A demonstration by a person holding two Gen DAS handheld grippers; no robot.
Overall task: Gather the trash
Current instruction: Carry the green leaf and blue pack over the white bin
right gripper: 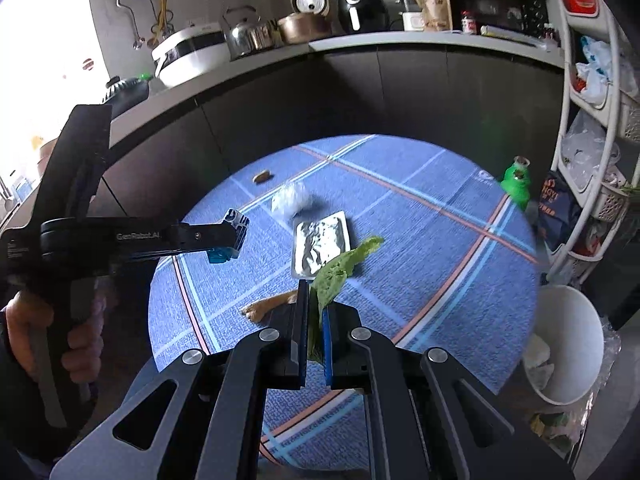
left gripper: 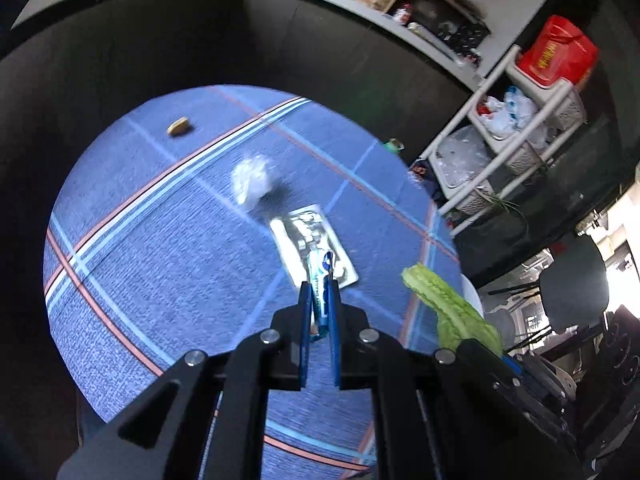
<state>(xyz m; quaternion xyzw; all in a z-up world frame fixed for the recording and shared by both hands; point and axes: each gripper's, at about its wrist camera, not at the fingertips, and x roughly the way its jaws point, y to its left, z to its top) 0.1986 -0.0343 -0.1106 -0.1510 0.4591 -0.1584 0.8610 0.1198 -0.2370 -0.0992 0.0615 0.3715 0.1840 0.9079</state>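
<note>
We see the foil tray [right gripper: 321,245] lying near the middle of the round table [right gripper: 440,264], the crumpled wad [right gripper: 291,199] just behind it and a small scrap [right gripper: 263,177] farther back by the rim. The bottle [right gripper: 517,181] stands at the table's right edge. Below the right edge sits the bucket [right gripper: 568,344], with the rack [right gripper: 600,120] behind it.

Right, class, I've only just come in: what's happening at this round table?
A person is clearing trash off a round table with a blue plaid cloth, holding a gripper in each hand. The left gripper is shut on a small wrapper; the right gripper is shut on a lettuce leaf. A foil tray, a crumpled wad and a green bottle remain. A white bin stands beside the table.
</note>
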